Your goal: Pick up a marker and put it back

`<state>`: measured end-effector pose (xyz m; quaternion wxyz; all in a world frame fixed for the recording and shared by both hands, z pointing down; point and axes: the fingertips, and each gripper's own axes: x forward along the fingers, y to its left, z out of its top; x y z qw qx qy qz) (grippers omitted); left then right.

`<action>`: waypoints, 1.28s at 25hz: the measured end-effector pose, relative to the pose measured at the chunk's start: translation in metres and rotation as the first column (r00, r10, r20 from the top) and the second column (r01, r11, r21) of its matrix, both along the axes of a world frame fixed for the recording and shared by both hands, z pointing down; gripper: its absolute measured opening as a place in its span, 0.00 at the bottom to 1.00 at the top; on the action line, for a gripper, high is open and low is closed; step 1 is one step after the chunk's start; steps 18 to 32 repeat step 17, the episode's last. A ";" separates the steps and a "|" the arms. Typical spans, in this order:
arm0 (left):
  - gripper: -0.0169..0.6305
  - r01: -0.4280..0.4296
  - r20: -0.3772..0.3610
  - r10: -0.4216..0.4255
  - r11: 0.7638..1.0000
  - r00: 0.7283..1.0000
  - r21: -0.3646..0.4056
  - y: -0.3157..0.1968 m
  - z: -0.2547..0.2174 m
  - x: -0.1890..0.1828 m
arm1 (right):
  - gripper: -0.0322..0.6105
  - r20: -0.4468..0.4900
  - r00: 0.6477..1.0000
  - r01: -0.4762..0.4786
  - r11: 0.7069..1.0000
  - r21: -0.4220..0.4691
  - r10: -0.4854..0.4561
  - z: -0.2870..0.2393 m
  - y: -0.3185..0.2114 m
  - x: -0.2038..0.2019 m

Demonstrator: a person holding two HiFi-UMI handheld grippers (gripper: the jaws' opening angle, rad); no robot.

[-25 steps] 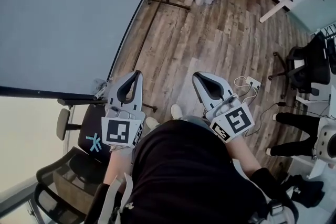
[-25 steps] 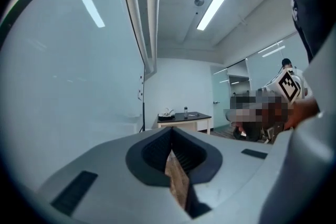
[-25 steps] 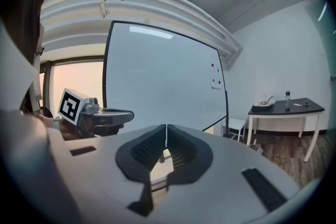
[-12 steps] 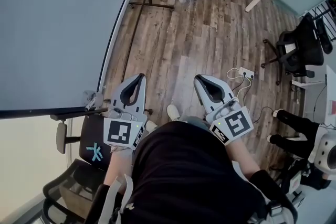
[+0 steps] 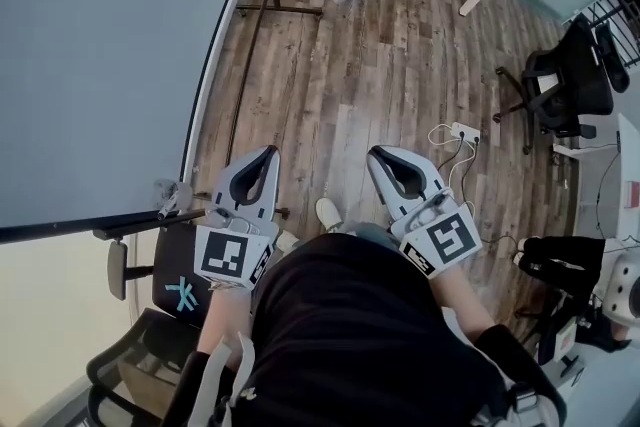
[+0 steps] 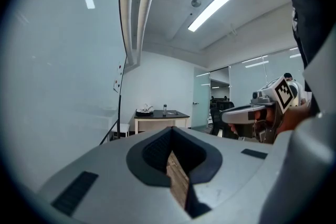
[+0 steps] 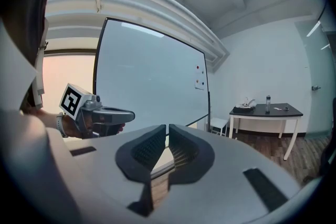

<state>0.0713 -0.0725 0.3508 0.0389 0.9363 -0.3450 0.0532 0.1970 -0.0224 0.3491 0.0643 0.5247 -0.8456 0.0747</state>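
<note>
Head view: The left tool (image 5: 267,154) and right tool (image 5: 376,156) are held side by side over the wood floor (image 5: 350,65), in front of a person in a black shirt (image 5: 350,335). A whiteboard (image 5: 100,55) stands along the left, with a small grey clump (image 5: 170,198) on its ledge (image 5: 90,231), near the left tool's tip; it is too small to identify. No marker can be made out. A chair (image 5: 175,280) sits below the ledge. A power strip (image 5: 462,131) with cables lies beyond the right tool, and an office chair (image 5: 560,80) stands further right.

Left gripper view: The jaws are pressed together at the tips, with nothing between them. A dark-topped surface (image 6: 157,114) stands far ahead.

Right gripper view: The jaws are closed to a thin slit and are empty. The whiteboard fills the background, and the left tool is held just before it.
</note>
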 end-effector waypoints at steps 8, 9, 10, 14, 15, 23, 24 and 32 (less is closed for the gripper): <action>0.04 0.013 0.012 -0.013 1.000 1.000 -0.024 0.002 0.009 -0.008 | 0.08 0.002 1.000 0.019 1.000 -0.009 -0.019 0.003 -0.002 -0.008; 0.04 0.014 0.016 -0.014 1.000 1.000 -0.019 0.003 0.009 -0.010 | 0.08 0.003 1.000 0.023 1.000 -0.010 -0.023 0.003 -0.002 -0.009; 0.04 0.016 0.024 -0.016 1.000 1.000 -0.011 0.004 0.009 -0.011 | 0.08 0.004 1.000 0.027 1.000 -0.011 -0.027 0.004 -0.002 -0.011; 0.04 0.021 0.033 -0.022 1.000 0.999 0.002 0.005 0.010 -0.016 | 0.08 0.006 0.999 0.045 0.999 -0.019 -0.045 0.005 -0.004 -0.017; 0.04 0.025 0.033 -0.025 1.000 0.999 -0.001 0.005 0.010 -0.018 | 0.08 0.007 0.999 0.049 0.999 -0.020 -0.049 0.005 -0.005 -0.019; 0.04 0.035 0.038 -0.035 0.999 0.999 -0.007 0.004 0.010 -0.023 | 0.08 0.009 0.998 0.057 0.998 -0.022 -0.057 0.006 -0.007 -0.024; 0.04 0.035 0.038 -0.035 0.999 0.999 -0.007 0.004 0.010 -0.023 | 0.08 0.009 0.998 0.057 0.998 -0.022 -0.057 0.006 -0.007 -0.024; 0.04 0.035 0.038 -0.035 0.999 0.999 -0.007 0.004 0.010 -0.023 | 0.08 0.009 0.998 0.057 0.998 -0.022 -0.057 0.006 -0.007 -0.024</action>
